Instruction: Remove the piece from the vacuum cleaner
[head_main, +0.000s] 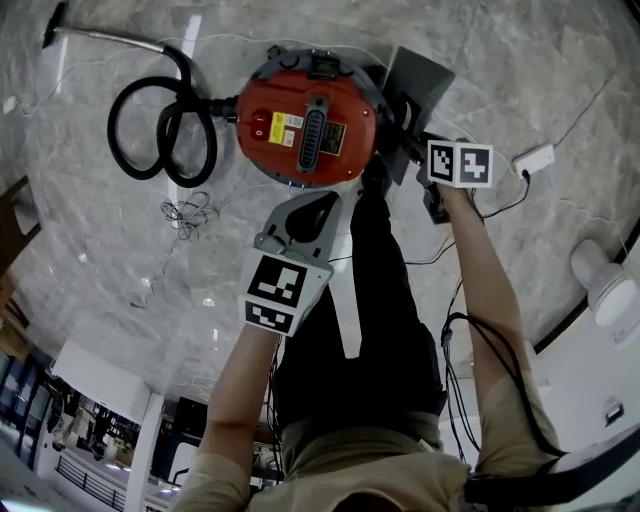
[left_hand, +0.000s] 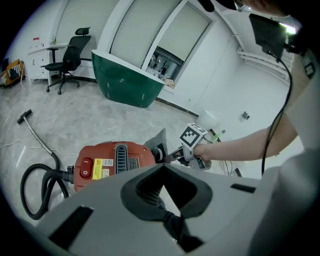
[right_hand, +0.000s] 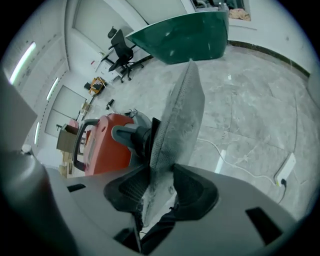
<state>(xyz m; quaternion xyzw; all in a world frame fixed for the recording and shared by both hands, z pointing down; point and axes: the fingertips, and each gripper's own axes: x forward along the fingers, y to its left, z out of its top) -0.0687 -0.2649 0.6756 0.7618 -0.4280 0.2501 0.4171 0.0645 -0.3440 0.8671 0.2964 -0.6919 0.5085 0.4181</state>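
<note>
A red vacuum cleaner stands on the marble floor, its black hose coiled at its left. A flat grey piece sticks out of its right side on a black collar. My right gripper is shut on the lower edge of that piece, which stands edge-on between both pads. My left gripper hangs open just in front of the vacuum's near side, with nothing between its jaws.
The person's black trouser leg runs between the two arms. A white plug block and its cable lie to the right. A wire tangle lies left. A green counter and an office chair stand farther off.
</note>
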